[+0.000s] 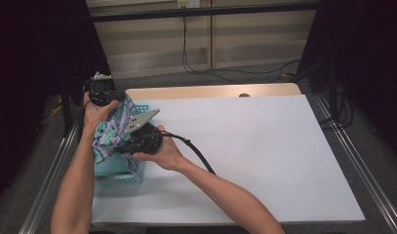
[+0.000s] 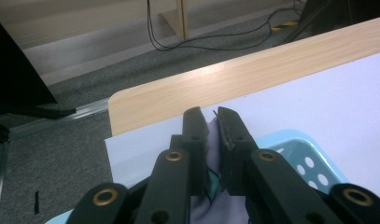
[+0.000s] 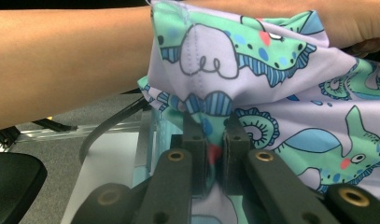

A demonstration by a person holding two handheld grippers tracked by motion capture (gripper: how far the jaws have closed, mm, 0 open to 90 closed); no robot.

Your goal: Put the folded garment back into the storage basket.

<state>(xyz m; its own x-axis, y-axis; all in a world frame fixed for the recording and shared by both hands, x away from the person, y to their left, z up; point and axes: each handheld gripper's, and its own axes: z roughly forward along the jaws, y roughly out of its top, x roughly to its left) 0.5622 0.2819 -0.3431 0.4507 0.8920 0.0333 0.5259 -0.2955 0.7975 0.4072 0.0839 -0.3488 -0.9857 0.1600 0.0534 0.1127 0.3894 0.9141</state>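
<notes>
Holding: both grippers pinch one patterned cloth [image 1: 109,134] over a blue basket [image 1: 119,171] at the table's left edge.
Left gripper [image 1: 102,95]: clenched on a fold of the cloth; in its own view [image 2: 212,122] lilac fabric [image 2: 212,154] stands squeezed between the jaws, which point toward the table's far wooden edge.
Right gripper [image 1: 132,141]: clamped on the cloth too; in its own view [image 3: 212,127] the jaws meet on printed fabric [image 3: 281,116] with green creatures and blue stripes.
Cloth place: bunched between the two hands, hanging into the basket, seen from the high view.
High view alone: both forearms coming in from below, the white sheet [image 1: 245,156] covering the table, the cable [image 1: 196,151] trailing from the right gripper, and its grey plate [image 1: 141,118].
Left gripper view alone: the basket rim with round holes [image 2: 302,161], the wooden table edge [image 2: 234,79], grey floor and wires beyond.
Right gripper view alone: the print in close detail and the left forearm [image 3: 66,60] lying across the top, just behind the cloth.
</notes>
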